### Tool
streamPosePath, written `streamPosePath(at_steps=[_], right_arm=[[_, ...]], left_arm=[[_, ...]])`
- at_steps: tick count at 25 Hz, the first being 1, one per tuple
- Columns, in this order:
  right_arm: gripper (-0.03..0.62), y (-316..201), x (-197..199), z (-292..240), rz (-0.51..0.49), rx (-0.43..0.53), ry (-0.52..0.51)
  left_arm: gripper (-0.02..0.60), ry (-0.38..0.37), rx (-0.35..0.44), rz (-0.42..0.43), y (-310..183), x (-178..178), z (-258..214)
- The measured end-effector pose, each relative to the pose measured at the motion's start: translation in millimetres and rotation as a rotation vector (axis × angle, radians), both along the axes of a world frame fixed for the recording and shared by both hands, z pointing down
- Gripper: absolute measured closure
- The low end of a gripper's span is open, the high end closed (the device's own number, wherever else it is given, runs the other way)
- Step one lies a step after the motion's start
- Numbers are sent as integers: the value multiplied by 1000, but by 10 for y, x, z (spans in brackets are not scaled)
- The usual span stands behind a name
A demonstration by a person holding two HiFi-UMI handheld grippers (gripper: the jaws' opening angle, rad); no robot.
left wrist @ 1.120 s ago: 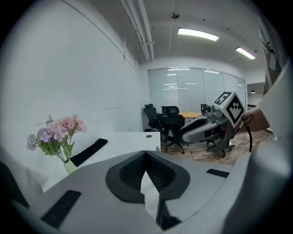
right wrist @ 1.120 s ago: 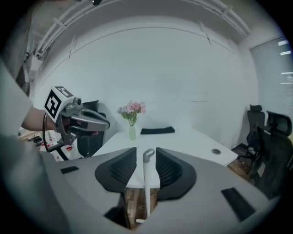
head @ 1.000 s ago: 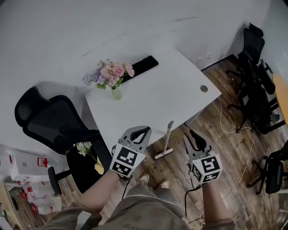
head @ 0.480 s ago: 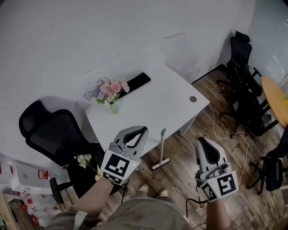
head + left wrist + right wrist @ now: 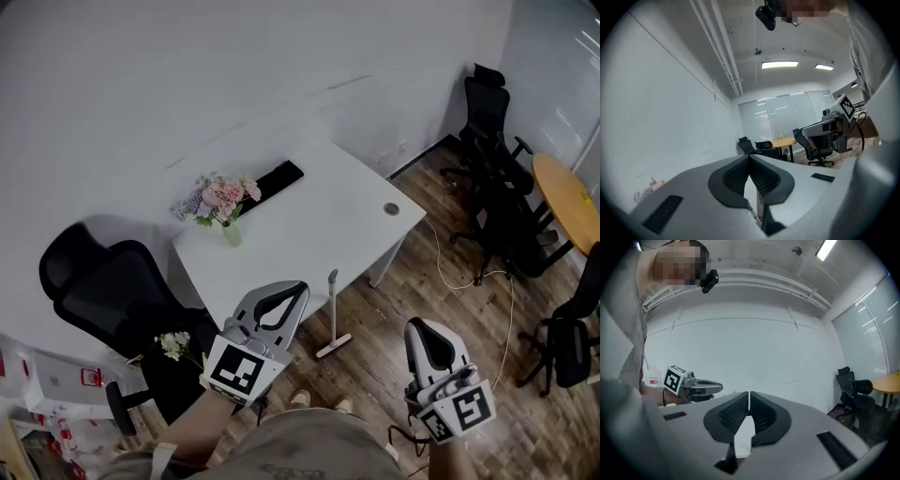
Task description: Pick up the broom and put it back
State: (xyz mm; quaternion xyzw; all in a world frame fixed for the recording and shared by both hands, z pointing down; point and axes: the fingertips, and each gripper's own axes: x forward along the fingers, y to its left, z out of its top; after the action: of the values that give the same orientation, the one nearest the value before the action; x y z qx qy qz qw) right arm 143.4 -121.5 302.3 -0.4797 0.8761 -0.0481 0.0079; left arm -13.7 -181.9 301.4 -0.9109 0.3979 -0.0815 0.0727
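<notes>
Head view: the pale, slim-handled broom (image 5: 331, 314) stands near-upright on the wooden floor (image 5: 394, 319) at the front edge of the white surface (image 5: 309, 216), between my two grippers. The left gripper (image 5: 298, 287) has its fingers clenched on nothing; the right gripper (image 5: 420, 324) has just been closing its fingers, nothing between them. I judge the left hand nearer: the upright handle lies just right of its fingertips.
</notes>
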Motion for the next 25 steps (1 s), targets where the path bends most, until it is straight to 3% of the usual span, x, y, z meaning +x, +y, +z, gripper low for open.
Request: streamPosePath(at_steps=[11,25], right_arm=[[560,125,-21,598,-17,-131,93],[560,-1,-2,531,-28,-111,106]], left_arm=[[566,-33,-148,33,199,80,564],[565,-51,-150,16,198,70,590]])
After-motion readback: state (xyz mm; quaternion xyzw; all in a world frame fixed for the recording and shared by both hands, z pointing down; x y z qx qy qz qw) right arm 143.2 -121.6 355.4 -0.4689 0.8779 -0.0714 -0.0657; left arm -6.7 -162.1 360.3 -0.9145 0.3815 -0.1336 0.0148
